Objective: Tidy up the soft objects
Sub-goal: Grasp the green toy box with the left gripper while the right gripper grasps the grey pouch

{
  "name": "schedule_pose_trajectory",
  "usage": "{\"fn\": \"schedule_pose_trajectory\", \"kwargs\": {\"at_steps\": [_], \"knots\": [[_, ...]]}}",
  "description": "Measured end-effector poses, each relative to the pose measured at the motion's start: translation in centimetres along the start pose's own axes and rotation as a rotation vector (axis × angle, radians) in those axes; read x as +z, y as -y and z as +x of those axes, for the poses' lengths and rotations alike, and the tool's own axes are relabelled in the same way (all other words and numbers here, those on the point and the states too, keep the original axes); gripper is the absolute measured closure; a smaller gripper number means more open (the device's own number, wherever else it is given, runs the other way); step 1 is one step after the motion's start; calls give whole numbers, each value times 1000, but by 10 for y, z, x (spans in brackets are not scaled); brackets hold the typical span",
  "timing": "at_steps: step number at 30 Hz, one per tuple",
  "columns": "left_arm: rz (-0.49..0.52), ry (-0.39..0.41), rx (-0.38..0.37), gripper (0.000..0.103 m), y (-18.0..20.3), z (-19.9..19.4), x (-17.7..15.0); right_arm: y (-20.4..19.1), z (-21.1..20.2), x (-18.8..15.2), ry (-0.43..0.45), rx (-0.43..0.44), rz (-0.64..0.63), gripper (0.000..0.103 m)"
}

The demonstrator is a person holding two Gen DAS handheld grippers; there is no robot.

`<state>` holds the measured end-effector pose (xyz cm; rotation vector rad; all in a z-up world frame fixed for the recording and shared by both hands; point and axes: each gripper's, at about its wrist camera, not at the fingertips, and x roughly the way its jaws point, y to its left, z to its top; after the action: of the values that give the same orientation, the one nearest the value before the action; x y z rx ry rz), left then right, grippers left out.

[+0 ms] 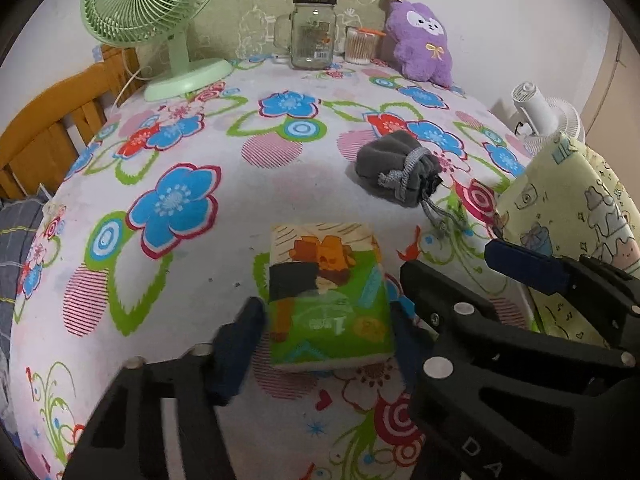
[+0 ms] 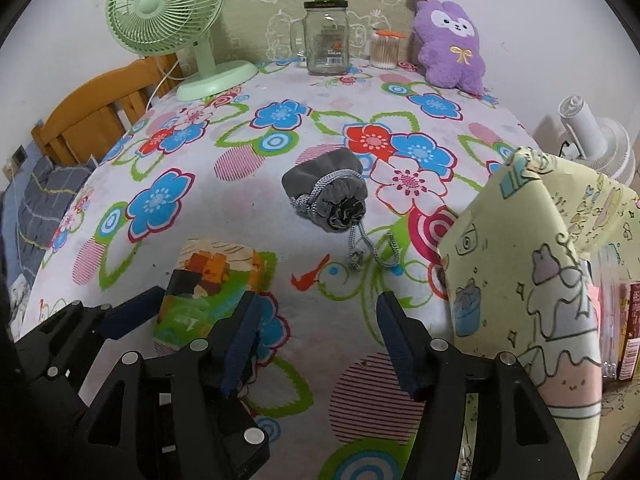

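A green printed tissue pack (image 1: 328, 296) lies on the flowered tablecloth between the fingers of my left gripper (image 1: 326, 330); the jaws stand open around it, close to its sides. It also shows in the right wrist view (image 2: 204, 292), with the left gripper (image 2: 188, 308) around it. My right gripper (image 2: 316, 340) is open and empty, just right of the pack. A grey drawstring pouch (image 1: 400, 170) (image 2: 328, 194) lies further back. A purple plush toy (image 1: 422, 42) (image 2: 450, 42) leans at the back right.
A yellow cartoon-print fabric bin (image 1: 560, 216) (image 2: 528, 288) stands at the table's right edge. A green fan (image 1: 160, 20) (image 2: 172, 20), a glass jar (image 1: 314, 32) (image 2: 325, 40) and a cotton swab tub (image 1: 360, 44) (image 2: 384, 50) stand at the back. A wooden chair (image 1: 52, 120) is at left.
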<state>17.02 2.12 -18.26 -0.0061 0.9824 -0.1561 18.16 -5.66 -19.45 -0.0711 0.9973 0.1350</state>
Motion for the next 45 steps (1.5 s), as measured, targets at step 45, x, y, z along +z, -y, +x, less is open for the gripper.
{"fn": "schedule_pose_trajectory", "kwargs": {"at_steps": [45], "knots": [[32,41,73,51,-13,29,51,5,47,51,42,-68,93,56]]}}
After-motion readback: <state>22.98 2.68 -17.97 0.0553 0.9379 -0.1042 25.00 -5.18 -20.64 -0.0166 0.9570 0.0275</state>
